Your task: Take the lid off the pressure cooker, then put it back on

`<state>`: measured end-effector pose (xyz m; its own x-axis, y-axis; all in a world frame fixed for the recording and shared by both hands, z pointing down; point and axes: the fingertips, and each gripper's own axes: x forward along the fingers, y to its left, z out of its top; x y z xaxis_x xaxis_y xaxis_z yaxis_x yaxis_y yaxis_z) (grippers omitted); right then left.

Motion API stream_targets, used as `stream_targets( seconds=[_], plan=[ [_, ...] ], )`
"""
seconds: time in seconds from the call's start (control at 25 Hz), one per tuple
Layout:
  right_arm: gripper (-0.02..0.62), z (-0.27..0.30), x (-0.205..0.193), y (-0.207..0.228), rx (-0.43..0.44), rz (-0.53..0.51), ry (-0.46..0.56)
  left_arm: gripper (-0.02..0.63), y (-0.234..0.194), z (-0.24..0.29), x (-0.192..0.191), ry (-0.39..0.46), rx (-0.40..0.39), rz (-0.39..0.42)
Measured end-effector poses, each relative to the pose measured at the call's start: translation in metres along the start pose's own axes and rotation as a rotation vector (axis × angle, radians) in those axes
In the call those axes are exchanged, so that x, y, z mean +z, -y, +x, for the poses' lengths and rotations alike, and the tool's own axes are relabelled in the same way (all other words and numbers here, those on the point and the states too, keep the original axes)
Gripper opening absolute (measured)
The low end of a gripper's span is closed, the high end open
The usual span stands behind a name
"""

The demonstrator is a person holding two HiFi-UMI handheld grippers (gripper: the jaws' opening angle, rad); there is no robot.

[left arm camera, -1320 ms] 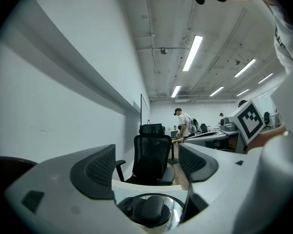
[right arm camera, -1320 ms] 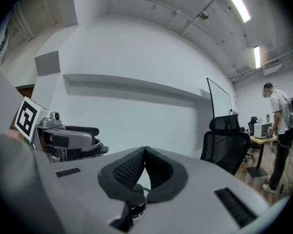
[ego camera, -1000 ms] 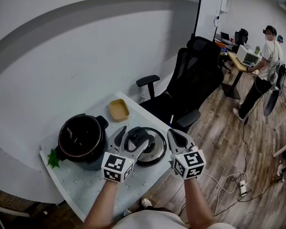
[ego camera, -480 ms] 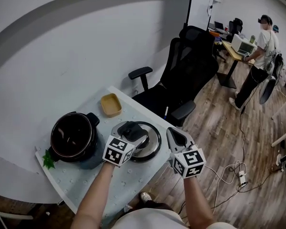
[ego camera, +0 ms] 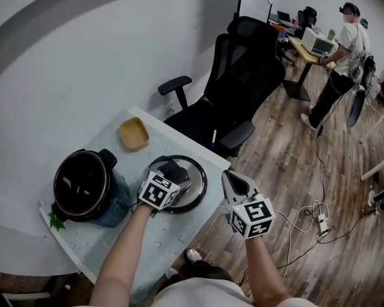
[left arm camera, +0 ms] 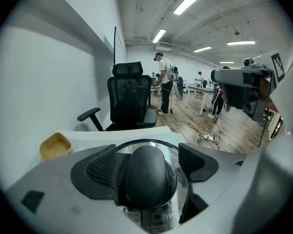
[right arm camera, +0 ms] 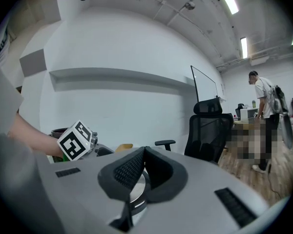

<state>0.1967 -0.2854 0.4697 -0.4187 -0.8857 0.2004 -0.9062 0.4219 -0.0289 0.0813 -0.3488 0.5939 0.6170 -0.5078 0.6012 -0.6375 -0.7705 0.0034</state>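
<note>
Now left gripper [ego camera: 172, 178] forward, astride lid handle [left arm camera: 145, 173]

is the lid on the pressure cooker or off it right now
Off. The pressure cooker stands open, dark inside showing; the lid lies flat on the table beside it, left claw at its handle.

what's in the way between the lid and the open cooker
Nothing visible. The lid lies on the table right beside the cooker, and the yellow dish sits farther back, off that path.
</note>
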Motion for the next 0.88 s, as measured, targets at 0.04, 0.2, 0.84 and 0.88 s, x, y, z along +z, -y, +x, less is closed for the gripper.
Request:
stream_targets(
  seconds=[0.04,0.2,0.84,0.88],
  plan=[
    [0.002,0.0,-0.003,0.002,-0.001,0.003,-0.006,0.365,0.0,0.005,-0.004,-0.019,-0.005,0.001],
    [0.002,0.002,-0.012,0.006,0.001,0.013,-0.025,0.365,0.0,0.019,-0.015,-0.081,-0.021,0.008],
    [0.002,0.015,-0.022,0.02,-0.005,0.026,-0.051,0.362,-0.002,0.039,-0.03,-0.165,-0.073,-0.006],
    [0.002,0.015,-0.022,0.019,-0.003,0.025,-0.051,0.362,-0.002,0.039,-0.03,-0.164,-0.074,-0.005]
  ],
)
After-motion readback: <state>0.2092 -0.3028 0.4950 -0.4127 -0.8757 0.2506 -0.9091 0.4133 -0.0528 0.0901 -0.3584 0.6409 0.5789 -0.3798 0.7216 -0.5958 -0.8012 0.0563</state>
